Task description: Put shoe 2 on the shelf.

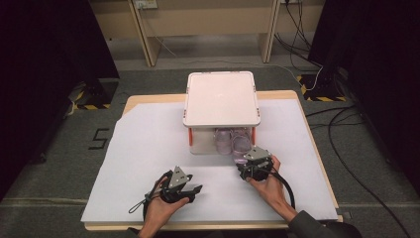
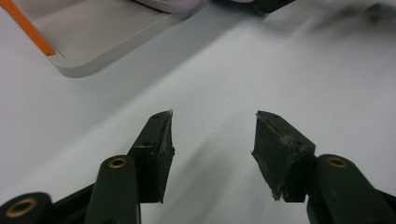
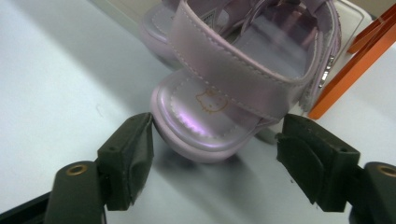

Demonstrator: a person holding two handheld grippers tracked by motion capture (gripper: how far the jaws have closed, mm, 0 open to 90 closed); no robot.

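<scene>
Right claw (image 3: 215, 140) wide apart around lilac sandal (image 3: 224, 107) heel, left claw (image 2: 212, 140) spread, empty

Pair of lilac sandals (image 1: 233, 140) side by side on lower shelf of white two-level rack (image 1: 221, 98), under its flat top, right of centre. Right sandal (image 3: 233, 84) pokes heel end out past shelf edge onto white table cover. Pearly sheen, broad stitched strap arched over footbed, small cat-face print on insole. Orange rack post (image 3: 355, 70) just beside it.
</scene>
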